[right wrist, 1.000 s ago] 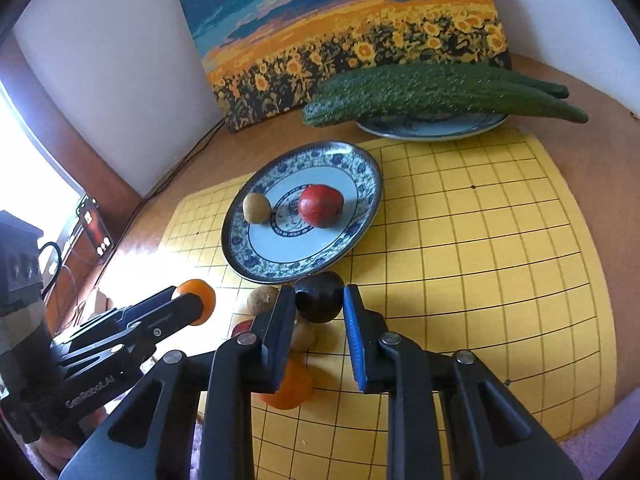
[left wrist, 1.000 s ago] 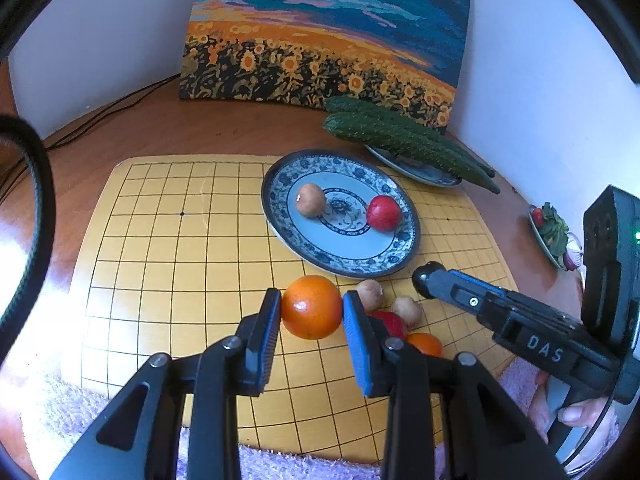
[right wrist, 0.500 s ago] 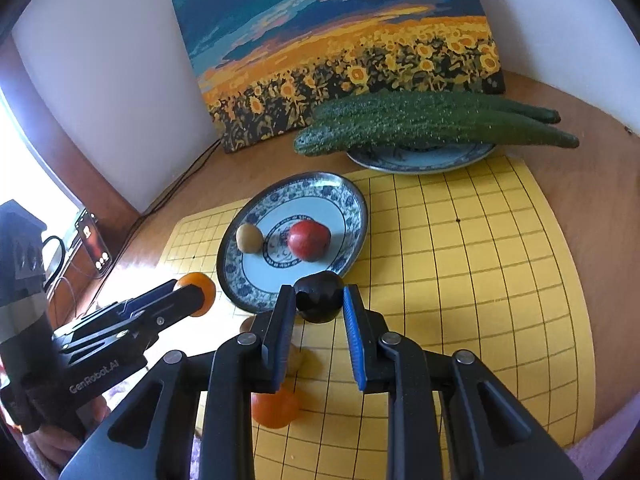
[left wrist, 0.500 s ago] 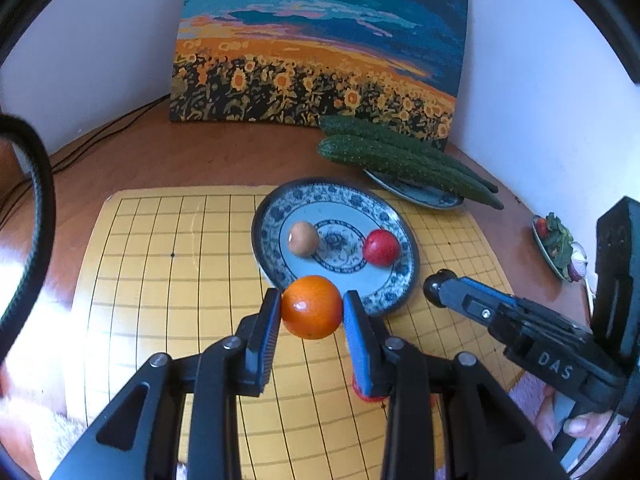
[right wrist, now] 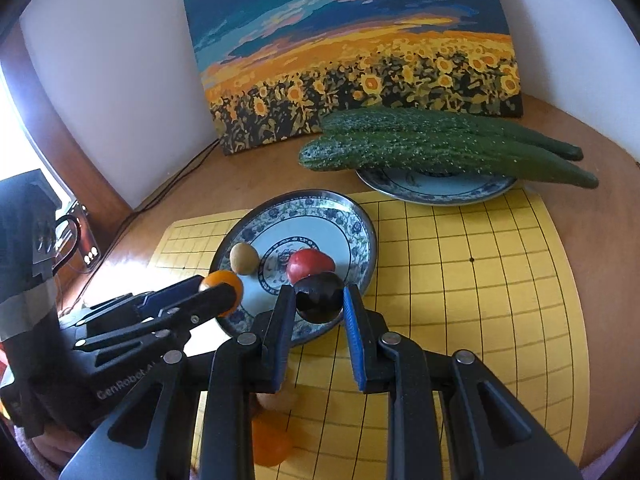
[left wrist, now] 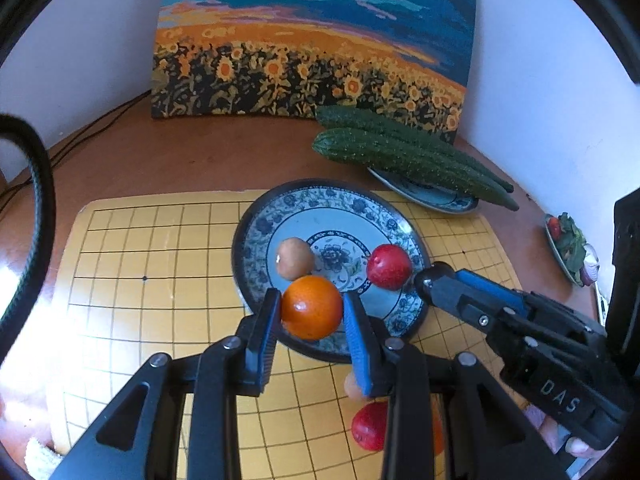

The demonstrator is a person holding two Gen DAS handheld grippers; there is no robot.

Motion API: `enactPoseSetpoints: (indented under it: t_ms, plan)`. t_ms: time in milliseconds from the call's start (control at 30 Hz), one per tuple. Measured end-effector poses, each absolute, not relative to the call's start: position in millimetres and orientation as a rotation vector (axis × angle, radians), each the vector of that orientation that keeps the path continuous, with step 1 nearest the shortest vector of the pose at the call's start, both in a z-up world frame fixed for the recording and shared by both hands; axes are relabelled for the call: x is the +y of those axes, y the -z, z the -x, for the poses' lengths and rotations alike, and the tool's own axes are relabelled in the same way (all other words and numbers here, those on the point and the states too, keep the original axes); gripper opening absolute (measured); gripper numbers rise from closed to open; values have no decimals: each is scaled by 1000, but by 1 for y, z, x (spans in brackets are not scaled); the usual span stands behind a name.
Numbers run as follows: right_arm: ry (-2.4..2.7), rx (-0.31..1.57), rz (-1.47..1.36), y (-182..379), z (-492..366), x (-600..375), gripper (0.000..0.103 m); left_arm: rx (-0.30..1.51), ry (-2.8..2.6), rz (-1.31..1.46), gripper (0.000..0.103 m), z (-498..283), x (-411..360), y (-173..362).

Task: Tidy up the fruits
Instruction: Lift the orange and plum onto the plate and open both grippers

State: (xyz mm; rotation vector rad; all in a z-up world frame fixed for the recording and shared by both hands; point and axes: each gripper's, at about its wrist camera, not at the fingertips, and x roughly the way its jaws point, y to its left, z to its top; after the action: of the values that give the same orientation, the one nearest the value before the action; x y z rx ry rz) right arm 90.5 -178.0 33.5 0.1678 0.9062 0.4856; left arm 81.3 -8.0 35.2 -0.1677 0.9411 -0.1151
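On the counter (left wrist: 200, 160) lies a yellow grid mat (left wrist: 160, 260), and a blue patterned plate (left wrist: 256, 236) sits on its far middle. The left tongs (left wrist: 312, 308) pinch an orange (left wrist: 311, 306) just over the plate's near rim. On the plate a tan fruit (left wrist: 295, 263) lies left of centre and a red fruit (left wrist: 388, 266) to the right. The right tongs (right wrist: 318, 304) pinch a dark plum (right wrist: 320, 297) at the plate's near right edge, just beside the red fruit. Below the tongs, on the near mat, more fruit waits: a red one (left wrist: 370, 426) and a tan one (left wrist: 354, 388), both partly hidden. Behind the plate, a sunflower painting (left wrist: 312, 40) leans on the wall. To its right, two cucumbers (right wrist: 440, 148) lie across a second plate (right wrist: 432, 192) at the mat's far edge.
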Motion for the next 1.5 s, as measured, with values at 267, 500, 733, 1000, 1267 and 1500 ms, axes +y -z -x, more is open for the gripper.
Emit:
enactPoseSetpoints:
  t_ms: [267, 500, 733, 1000, 1267, 1500]
  plan:
    - [-488, 895, -135, -28, -95, -174, 26, 934, 100, 133, 33, -91, -14, -31]
    - [-481, 903, -126, -23, -102, -172, 26, 926, 102, 138, 33, -96, -12, -30]
    - [-484, 904, -101, -20, -104, -168, 26, 916, 104, 113, 33, -97, -15, -31]
    - [-498, 906, -112, -20, -102, -169, 30, 914, 122, 125, 34, -93, -16, -35]
    - [-492, 892, -126, -25, -93, -175, 36, 924, 133, 144, 34, -83, -14, -41]
    - [-491, 881, -130, -31, -80, -181, 36, 925, 155, 153, 34, -70, -16, -49]
